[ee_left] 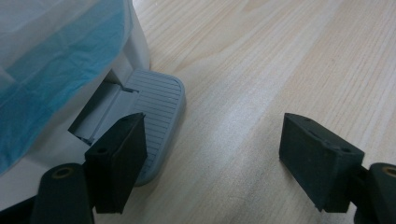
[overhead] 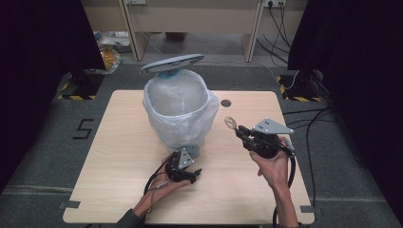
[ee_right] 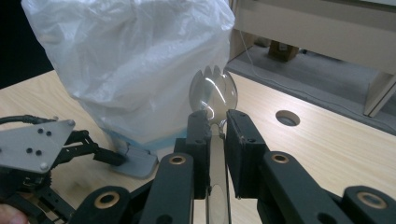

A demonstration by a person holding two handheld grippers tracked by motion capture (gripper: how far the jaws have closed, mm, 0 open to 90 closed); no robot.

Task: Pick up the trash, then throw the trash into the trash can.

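Note:
A pedal bin (overhead: 179,107) lined with a white plastic bag stands mid-table, its grey lid (overhead: 172,62) raised. My left gripper (overhead: 190,167) is open at the bin's grey foot pedal (ee_left: 154,112), with its left jaw resting over the pedal and its right jaw above bare wood. My right gripper (overhead: 241,131) is held above the table to the right of the bin, shut on a clear plastic spork (ee_right: 214,95). The spork's toothed bowl (overhead: 230,123) points toward the bag (ee_right: 130,60).
The wooden table (overhead: 119,161) has a round cable hole (overhead: 226,102) behind the right gripper. Cables (overhead: 309,123) run across the floor to the right, and a desk frame (overhead: 190,19) stands behind the table.

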